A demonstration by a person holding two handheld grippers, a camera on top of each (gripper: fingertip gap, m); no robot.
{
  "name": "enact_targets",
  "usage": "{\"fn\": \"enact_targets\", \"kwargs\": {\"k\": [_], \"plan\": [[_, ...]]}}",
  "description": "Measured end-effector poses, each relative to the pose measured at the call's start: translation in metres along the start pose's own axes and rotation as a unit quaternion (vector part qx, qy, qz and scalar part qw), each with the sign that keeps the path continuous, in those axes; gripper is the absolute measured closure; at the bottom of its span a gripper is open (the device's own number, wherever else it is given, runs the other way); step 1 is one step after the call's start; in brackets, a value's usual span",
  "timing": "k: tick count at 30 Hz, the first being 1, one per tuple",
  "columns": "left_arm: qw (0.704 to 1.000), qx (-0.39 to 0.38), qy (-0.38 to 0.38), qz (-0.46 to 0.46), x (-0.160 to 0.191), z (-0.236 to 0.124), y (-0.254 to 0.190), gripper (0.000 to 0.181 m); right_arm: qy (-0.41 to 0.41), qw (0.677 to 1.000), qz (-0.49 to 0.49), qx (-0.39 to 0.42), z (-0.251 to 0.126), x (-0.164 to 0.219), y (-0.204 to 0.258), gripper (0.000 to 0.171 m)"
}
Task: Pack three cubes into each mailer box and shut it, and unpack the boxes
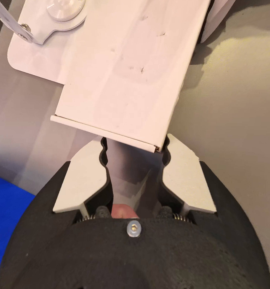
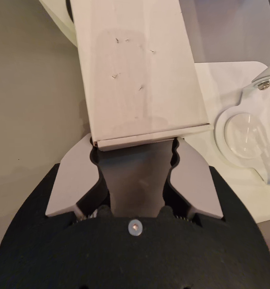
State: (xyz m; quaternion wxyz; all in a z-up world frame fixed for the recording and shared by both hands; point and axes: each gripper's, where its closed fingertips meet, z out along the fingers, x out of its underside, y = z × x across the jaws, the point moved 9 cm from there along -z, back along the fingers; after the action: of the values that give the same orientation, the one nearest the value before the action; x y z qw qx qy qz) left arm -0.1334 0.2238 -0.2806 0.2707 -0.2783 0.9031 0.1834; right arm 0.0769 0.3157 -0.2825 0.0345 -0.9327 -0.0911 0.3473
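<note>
One white mailer box [image 1: 123, 70] lies shut on the grey table, its top scuffed with small dark marks. It also shows in the right wrist view [image 2: 139, 78]. My left gripper [image 1: 136, 140] is open at one short end of the box, and its right fingertip [image 1: 170, 143] is at the box's near corner. My right gripper [image 2: 134, 140] is open at the opposite short end, and its left fingertip [image 2: 87, 140] is at that near corner. Neither gripper is closed on the box. No cubes are visible.
A white flat base plate [image 1: 29, 54] with a round clear dome [image 1: 65, 12] and a metal arm [image 1: 9, 20] lies under or beside the box; the plate shows in the right wrist view [image 2: 225, 195]. A blue surface [image 1: 6, 203] is at lower left. From the right gripper's tips to the white flat base plate [image 1: 29, 54] is close to 15 centimeters.
</note>
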Motion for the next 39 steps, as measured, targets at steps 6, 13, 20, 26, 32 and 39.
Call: {"fn": "enact_targets", "kwargs": {"k": [6, 13, 20, 26, 32, 39], "plan": [[1.000, -0.005, 0.016, 0.002, -0.002, 0.000, 0.000, 0.114, 0.010, 1.000, 0.000, 0.005, 0.000, -0.001, 0.003, 0.088], [0.997, 0.051, 0.052, 0.027, -0.005, -0.009, -0.029, 0.101, 0.026, 0.999, 0.002, -0.024, -0.014, 0.004, 0.019, 0.082], [1.000, 0.002, -0.004, -0.010, -0.010, -0.024, -0.009, 0.063, 0.056, 0.996, -0.056, 0.036, -0.026, -0.030, 0.021, 0.046], [0.999, 0.020, 0.024, 0.031, -0.021, -0.002, -0.006, 0.058, 0.158, 0.977, -0.142, 0.032, 0.012, -0.072, 0.027, 0.040], [1.000, 0.025, -0.002, 0.018, -0.019, 0.000, 0.000, 0.070, 0.180, 0.970, -0.162, 0.020, 0.020, -0.081, 0.029, 0.060], [0.999, 0.034, -0.005, 0.007, -0.017, -0.001, -0.003, 0.080, 0.164, 0.971, -0.172, 0.022, 0.016, -0.079, 0.033, 0.075]]}}
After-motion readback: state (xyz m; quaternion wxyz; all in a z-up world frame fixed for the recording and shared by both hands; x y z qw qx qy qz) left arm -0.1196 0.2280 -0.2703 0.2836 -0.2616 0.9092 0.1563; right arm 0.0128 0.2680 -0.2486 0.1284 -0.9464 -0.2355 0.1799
